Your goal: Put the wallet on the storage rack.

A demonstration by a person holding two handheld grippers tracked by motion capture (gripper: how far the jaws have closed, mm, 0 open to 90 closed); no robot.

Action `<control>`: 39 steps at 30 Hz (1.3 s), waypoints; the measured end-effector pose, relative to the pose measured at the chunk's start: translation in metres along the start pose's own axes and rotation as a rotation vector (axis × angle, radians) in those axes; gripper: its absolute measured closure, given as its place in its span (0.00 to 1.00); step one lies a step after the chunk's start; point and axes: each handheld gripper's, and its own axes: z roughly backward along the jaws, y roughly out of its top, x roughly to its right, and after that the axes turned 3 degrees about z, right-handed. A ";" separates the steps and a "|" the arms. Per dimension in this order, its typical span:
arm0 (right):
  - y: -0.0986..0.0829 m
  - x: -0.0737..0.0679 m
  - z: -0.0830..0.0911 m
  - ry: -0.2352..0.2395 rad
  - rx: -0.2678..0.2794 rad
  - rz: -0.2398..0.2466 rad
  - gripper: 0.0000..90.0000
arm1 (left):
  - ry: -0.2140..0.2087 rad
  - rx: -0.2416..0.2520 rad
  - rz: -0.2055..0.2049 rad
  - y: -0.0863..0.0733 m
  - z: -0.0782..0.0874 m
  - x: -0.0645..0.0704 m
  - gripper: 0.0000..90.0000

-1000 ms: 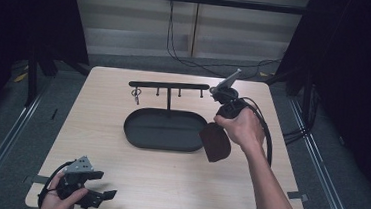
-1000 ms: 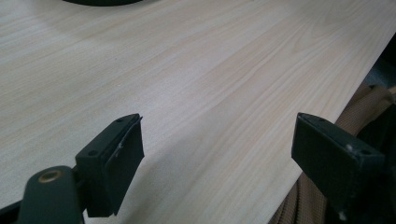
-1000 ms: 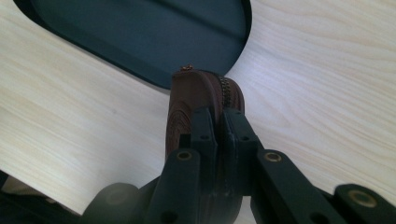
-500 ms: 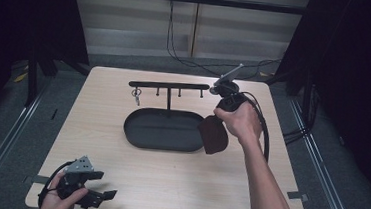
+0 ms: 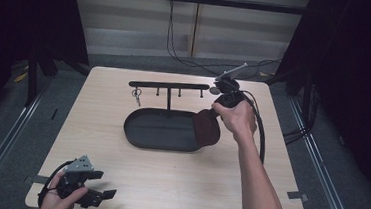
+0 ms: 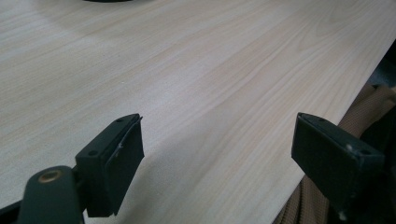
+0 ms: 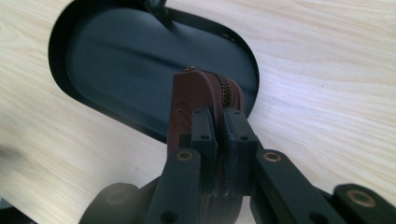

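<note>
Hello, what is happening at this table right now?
A person works at a light wooden table with a hand-held gripper in each hand. The right gripper is shut on a small brown zippered pouch, holding it above the right end of a black oval tray. The tray carries a black hook rack with a key on it. The left gripper rests open near the table's front edge.

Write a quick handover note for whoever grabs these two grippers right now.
Right gripper: shut on the brown zip pouch, held on edge above the right end of the black oval tray.
Left gripper: open, idle at the table's near left corner.
Done: pouch picked up.
Left: probably set it in the tray, then release. A key hangs on the rack behind.
</note>
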 end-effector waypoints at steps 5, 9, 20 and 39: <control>0.002 0.007 -0.008 0.017 0.026 -0.040 0.94 | 0.001 0.006 0.004 0.000 0.001 0.000 0.19; -0.001 0.013 -0.014 0.044 0.064 -0.057 0.94 | 0.005 0.009 0.003 0.000 0.001 -0.001 0.19; -0.003 0.022 -0.028 0.071 0.126 -0.100 0.94 | 0.005 0.000 -0.002 0.000 0.000 0.000 0.19; -0.007 0.024 -0.074 0.144 0.159 -0.113 0.94 | 0.006 0.000 -0.002 0.000 0.001 0.000 0.19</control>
